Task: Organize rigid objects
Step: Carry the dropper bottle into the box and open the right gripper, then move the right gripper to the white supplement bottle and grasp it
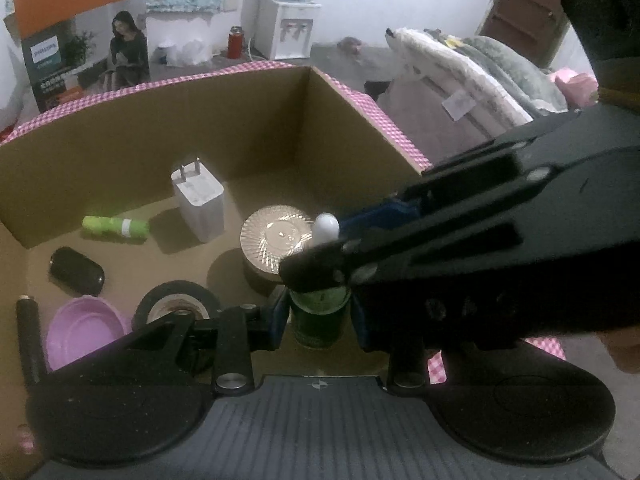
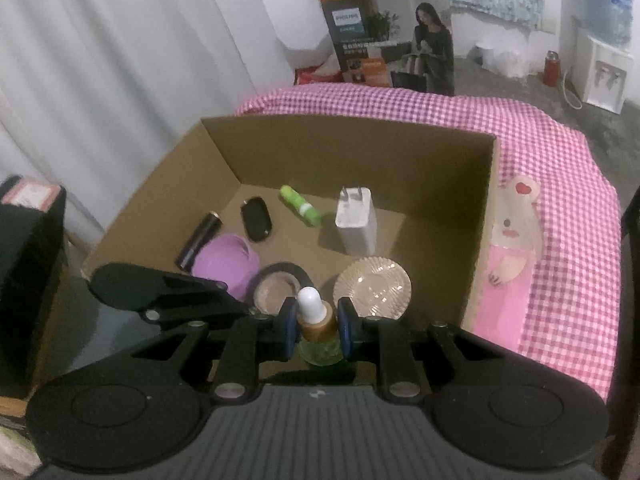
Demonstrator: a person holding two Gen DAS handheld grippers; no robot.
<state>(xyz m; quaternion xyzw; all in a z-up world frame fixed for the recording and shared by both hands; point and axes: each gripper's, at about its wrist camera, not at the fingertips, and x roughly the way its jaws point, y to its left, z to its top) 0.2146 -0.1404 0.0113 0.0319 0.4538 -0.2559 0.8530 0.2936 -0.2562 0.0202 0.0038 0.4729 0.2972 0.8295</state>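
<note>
A green glass dropper bottle (image 2: 320, 350) with a bamboo collar and white bulb (image 1: 326, 228) hangs just inside the near end of a cardboard box (image 2: 360, 160). My right gripper (image 2: 317, 328) is shut on the bottle's collar, blue pads pressed on both sides. In the left wrist view it reaches in from the right, above the bottle. My left gripper (image 1: 320, 320) flanks the bottle's green body (image 1: 316, 312) lower down, with a thin dark gap beside each pad. One of its black fingers (image 2: 172, 288) shows at the left in the right wrist view.
On the box floor lie a white charger (image 2: 356, 220), green tube (image 2: 300, 206), black oval case (image 2: 256, 218), black cylinder (image 2: 198, 240), purple bowl (image 2: 226, 264), tape roll (image 2: 280, 280) and gold-lidded jar (image 2: 372, 286). A pink bear card (image 2: 512, 248) lies on the checked cloth (image 2: 540, 152).
</note>
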